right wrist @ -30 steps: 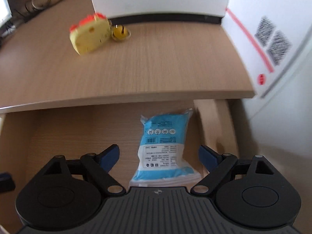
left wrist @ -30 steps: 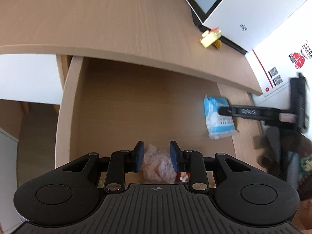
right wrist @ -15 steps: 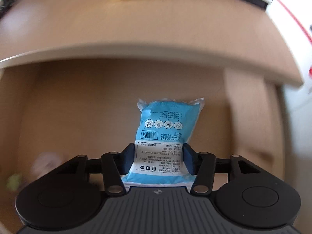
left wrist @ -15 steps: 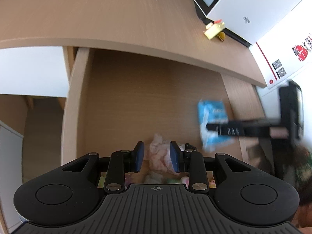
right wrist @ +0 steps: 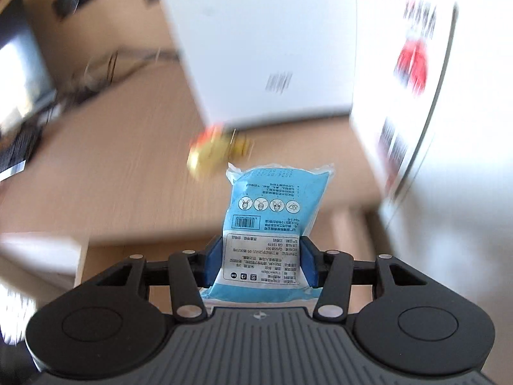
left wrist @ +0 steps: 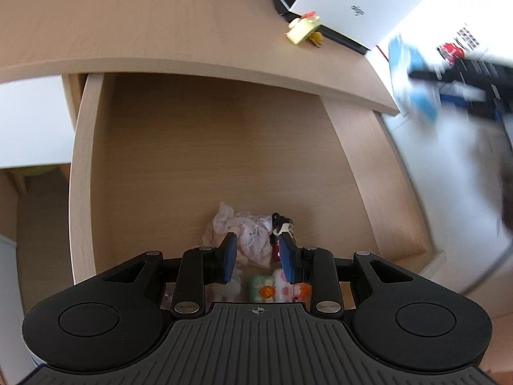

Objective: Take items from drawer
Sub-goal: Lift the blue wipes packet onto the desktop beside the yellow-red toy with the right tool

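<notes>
The wooden drawer (left wrist: 81, 173) stands pulled out under the desk top. At its front lie a crumpled pink cloth (left wrist: 250, 234), a small dark figure (left wrist: 280, 224) and some colourful little packs (left wrist: 275, 288). My left gripper (left wrist: 258, 250) hovers open just above the pink cloth, with nothing pinched. My right gripper (right wrist: 259, 256) is shut on a blue tissue packet (right wrist: 275, 199), its pads pressing both sides of the lower half. The packet is in the air over the desk edge. From the left wrist, the right gripper (left wrist: 449, 77) and blue packet (left wrist: 400, 64) are a blur at upper right.
A yellow toy (left wrist: 303, 29) lies on the desk top (left wrist: 144, 16) in front of a white box (left wrist: 352, 3). A white board with red print (right wrist: 413, 64) stands to the right. Cables and a dark screen (right wrist: 19, 73) are at the desk's left.
The right gripper closed on the blue packet in the drawer and lifted it up and out, above the desk edge. The left gripper stayed open over the pink cloth, drawing back slightly.
</notes>
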Available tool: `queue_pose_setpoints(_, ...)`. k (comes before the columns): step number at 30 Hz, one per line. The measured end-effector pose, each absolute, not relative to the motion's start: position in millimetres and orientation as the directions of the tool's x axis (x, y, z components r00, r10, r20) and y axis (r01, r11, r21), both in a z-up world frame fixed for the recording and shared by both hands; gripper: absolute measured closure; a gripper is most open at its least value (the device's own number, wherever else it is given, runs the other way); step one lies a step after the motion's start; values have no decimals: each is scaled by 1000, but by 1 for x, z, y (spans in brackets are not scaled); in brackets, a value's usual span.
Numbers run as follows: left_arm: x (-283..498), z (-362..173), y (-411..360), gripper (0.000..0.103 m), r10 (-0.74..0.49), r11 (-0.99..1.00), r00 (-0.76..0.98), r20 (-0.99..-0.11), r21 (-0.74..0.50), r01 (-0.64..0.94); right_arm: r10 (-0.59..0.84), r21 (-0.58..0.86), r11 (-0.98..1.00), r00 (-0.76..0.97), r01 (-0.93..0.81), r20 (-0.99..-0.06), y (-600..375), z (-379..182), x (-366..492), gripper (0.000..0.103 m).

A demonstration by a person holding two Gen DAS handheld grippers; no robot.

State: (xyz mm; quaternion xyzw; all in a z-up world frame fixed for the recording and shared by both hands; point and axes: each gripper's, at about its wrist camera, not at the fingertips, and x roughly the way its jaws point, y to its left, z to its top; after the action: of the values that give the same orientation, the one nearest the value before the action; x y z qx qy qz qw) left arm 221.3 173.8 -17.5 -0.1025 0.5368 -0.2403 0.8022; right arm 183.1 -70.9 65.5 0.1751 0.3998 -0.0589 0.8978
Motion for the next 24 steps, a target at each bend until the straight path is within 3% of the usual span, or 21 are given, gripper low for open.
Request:
queue_pose_setpoints(3, 219, -16, 175, 72, -464, 882, 316, -828, -397, 256, -55, 202, 937, 694, 284, -718, -74, 75, 216, 53)
queue_pose_setpoints(6, 216, -16, 182, 72, -445, 892, 305, -842, -386, 235, -40, 216, 942, 724, 258, -688, -84, 66, 249, 46)
queue_pose_setpoints(9, 219, -19, 182, 72, -430, 893, 276, -860, -361, 268, -92, 179, 935, 693, 308, -715, -80, 56, 267, 44)
queue_pose_setpoints(13, 229, -26, 172, 72, -402, 885, 205, -892, -321, 337, 23, 291, 924, 726, 246, -688, -69, 52, 233, 24)
queue_pose_setpoints(19, 242, -38, 134, 72, -400, 849, 102, -911, -326, 416, 87, 255, 950, 636, 178, -766, -34, 20, 179, 23)
queue_pose_setpoints(24, 243, -45, 107, 71, -385, 791, 9, -923, -325, 519, 100, 274, 932, 559, 236, -823, -40, 2, 161, 22)
